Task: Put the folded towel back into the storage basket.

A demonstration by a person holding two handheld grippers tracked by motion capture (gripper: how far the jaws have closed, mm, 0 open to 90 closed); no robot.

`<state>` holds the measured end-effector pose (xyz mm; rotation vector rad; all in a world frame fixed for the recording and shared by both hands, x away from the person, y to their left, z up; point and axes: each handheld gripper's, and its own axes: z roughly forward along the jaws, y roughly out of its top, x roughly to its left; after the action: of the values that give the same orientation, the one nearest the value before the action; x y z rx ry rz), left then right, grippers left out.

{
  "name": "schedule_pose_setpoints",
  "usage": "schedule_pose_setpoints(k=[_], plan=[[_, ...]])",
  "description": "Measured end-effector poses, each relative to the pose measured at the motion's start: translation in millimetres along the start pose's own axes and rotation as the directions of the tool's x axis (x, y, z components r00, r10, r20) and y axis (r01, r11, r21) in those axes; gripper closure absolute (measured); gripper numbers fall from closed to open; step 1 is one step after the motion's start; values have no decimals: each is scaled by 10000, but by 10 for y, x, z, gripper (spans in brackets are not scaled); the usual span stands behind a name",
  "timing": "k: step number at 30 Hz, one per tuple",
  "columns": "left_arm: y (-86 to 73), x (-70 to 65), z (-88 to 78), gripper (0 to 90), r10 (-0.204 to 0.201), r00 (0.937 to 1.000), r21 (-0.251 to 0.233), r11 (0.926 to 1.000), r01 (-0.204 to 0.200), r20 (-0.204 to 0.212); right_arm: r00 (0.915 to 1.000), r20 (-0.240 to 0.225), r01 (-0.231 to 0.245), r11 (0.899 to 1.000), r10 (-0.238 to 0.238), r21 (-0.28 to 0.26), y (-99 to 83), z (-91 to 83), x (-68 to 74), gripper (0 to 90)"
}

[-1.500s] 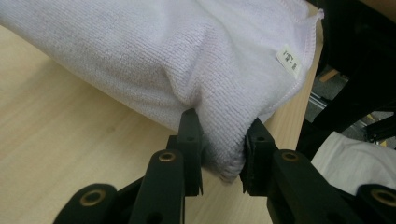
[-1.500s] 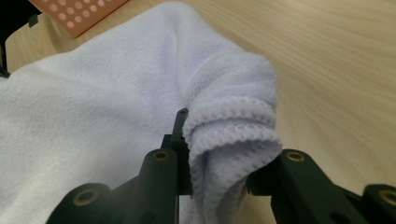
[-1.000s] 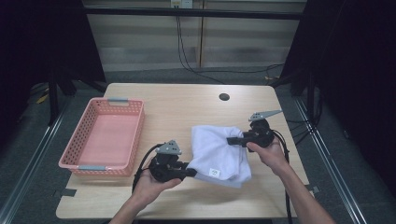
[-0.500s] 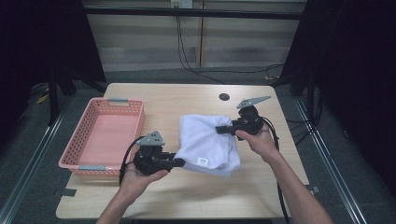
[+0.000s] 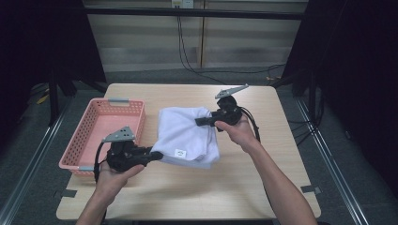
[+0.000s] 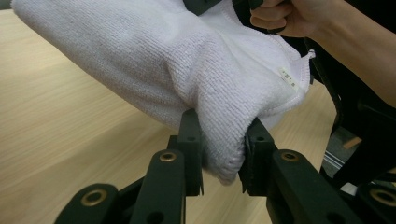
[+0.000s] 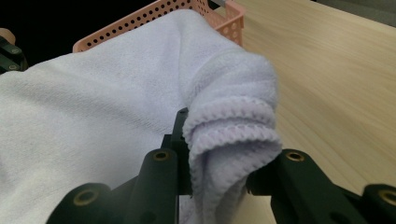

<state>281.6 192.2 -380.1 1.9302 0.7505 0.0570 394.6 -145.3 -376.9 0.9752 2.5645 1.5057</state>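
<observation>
A folded white towel (image 5: 185,136) hangs just above the wooden table (image 5: 234,187), stretched between both grippers. My left gripper (image 5: 152,155) is shut on the towel's near left corner; the left gripper view shows a thick fold of towel (image 6: 205,88) pinched between the jaws. My right gripper (image 5: 201,122) is shut on the far right corner, where the right gripper view shows the layered hemmed edge of the towel (image 7: 233,135) squeezed between its jaws. A small label (image 5: 179,153) shows near the towel's front edge.
A pink plastic basket (image 5: 89,136) with nothing in it stands at the table's left side, close to my left hand. A dark round hole (image 5: 224,97) sits in the tabletop behind the right gripper. Metal rails run along the floor on both sides.
Both hands have carried the towel to the left and lifted it a little; it now hangs near the basket's right edge. Both grips are unchanged.
</observation>
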Motion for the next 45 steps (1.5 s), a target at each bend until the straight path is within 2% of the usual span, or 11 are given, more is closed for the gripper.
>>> schedule_pose_setpoints(k=[14, 27, 39, 45], plan=[[-7, 187, -279, 738, -419, 9984, -490, 9980, 399, -392, 9994, -323, 112, 9998, -117, -135, 287, 271, 68, 701], [-44, 325, -513, 738, -599, 9957, -804, 9953, 542, -704, 9981, -531, 313, 9995, -314, -42, 536, 485, 145, 701], [-100, 502, -826, 739, -871, 9885, -1167, 9905, 726, -1240, 9963, -659, 565, 9983, -554, 142, 838, 798, 277, 701], [-157, 613, -987, 741, -1166, 9813, -1375, 9859, 958, -1528, 9950, -724, 691, 9976, -682, 94, 1012, 974, 376, 702]])
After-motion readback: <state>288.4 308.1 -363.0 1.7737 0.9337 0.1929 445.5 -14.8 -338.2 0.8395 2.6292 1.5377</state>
